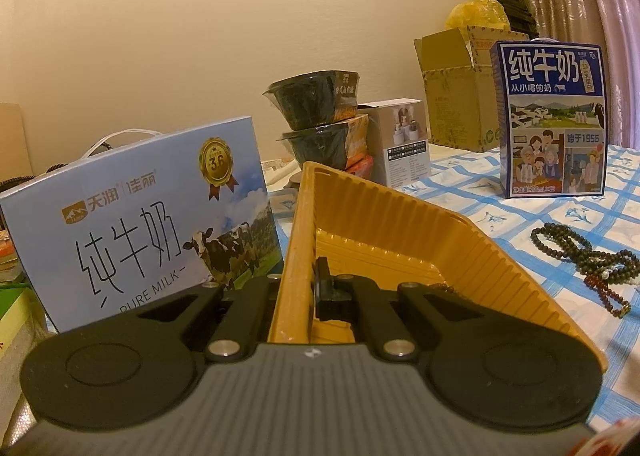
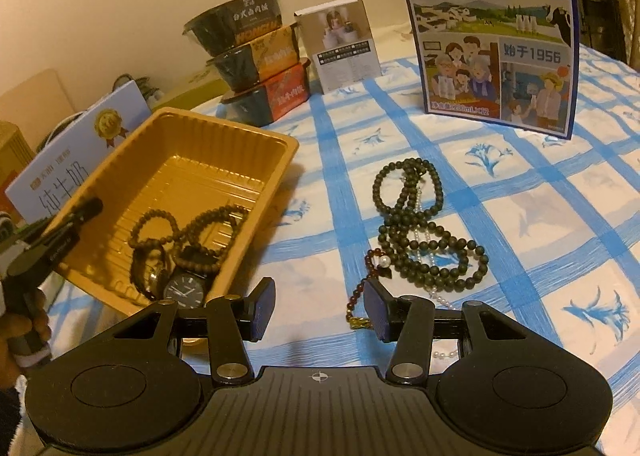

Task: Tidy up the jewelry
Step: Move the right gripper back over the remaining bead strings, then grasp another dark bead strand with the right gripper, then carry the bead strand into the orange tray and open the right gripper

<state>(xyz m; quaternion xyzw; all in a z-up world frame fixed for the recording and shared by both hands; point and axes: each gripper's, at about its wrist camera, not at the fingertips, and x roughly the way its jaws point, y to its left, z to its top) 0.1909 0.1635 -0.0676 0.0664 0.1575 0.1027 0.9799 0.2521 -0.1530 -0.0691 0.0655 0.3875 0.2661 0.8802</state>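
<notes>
The right gripper (image 2: pixel 318 310) is hovering with its fingers (image 2: pixel 262 308) standing apart and holding nothing, low over the counter (image 2: pixel 520 216). The dark bead strand (image 2: pixel 424 232) is lying just ahead and to the right of the fingers, its long axis running away from the camera; a red bead string (image 2: pixel 366 288) with a gold clasp is trailing beside the right finger. The gold tray (image 2: pixel 224 128), already containing bracelets and a watch (image 2: pixel 185 290), is sitting to the left, with the left gripper (image 1: pixel 310 292) clamping its rim. The right hand is appearing nearer to the loose beads.
</notes>
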